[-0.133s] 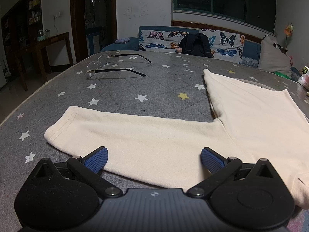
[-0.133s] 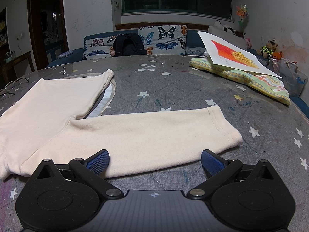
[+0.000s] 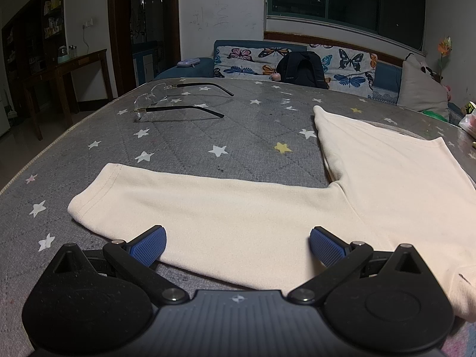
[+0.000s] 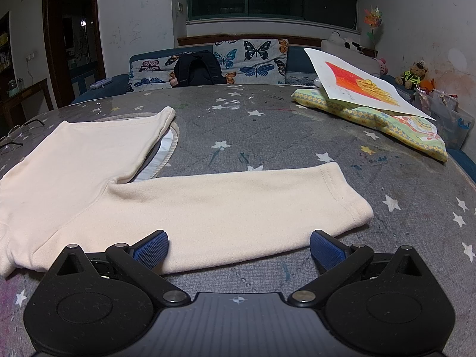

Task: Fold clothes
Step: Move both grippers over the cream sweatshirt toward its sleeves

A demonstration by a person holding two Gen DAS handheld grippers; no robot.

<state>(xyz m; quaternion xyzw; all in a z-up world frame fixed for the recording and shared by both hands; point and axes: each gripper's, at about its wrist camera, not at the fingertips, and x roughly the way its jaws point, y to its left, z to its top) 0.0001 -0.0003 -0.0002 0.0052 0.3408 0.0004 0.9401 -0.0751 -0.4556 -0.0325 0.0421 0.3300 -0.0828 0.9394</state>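
Observation:
A cream long-sleeved top [image 3: 386,178] lies flat on the grey star-patterned table. In the left wrist view its left sleeve [image 3: 208,205] stretches toward the table's left edge. My left gripper [image 3: 238,247] is open just above the sleeve's near edge, holding nothing. In the right wrist view the same top [image 4: 74,154] lies at left and its right sleeve [image 4: 238,202] stretches right, cuff [image 4: 348,193] at the end. My right gripper [image 4: 239,247] is open over that sleeve's near edge, empty.
A pair of glasses [image 3: 166,101] lies at the far left of the table. A patterned cushion [image 4: 386,122] with a drawing sheet [image 4: 363,86] on it sits at the far right. A sofa with a black backpack [image 3: 300,68] stands behind the table.

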